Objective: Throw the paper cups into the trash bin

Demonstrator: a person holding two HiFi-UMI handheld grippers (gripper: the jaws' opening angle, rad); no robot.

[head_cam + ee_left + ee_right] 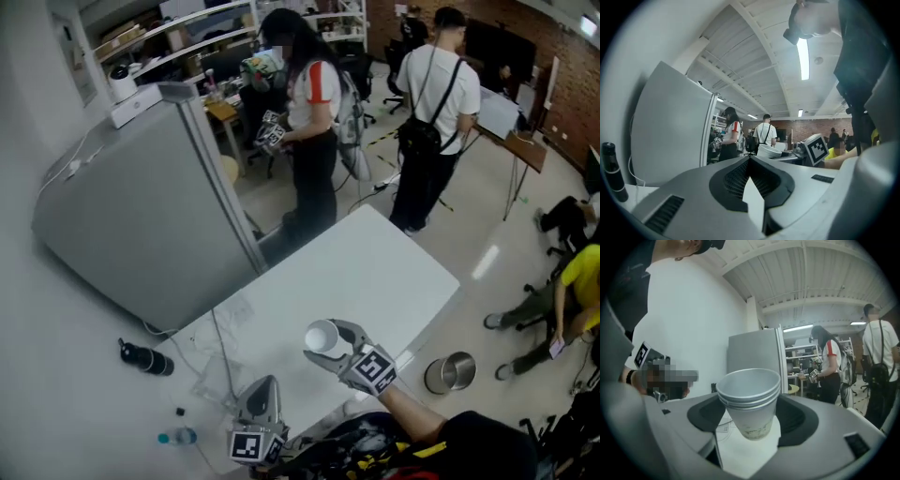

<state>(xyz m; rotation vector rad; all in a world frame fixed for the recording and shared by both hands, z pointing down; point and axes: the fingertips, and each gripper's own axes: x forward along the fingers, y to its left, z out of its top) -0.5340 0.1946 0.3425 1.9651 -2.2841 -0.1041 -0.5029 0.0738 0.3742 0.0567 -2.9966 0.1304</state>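
Between the right tool's (330,345) jaws sits a nested stack of cups (749,397), clenched upright above the tabletop (375,262). It should probably swing right and down over the bin (450,372) before releasing. The left tool (751,161) is closed, empty. No writing is legible on the cups.
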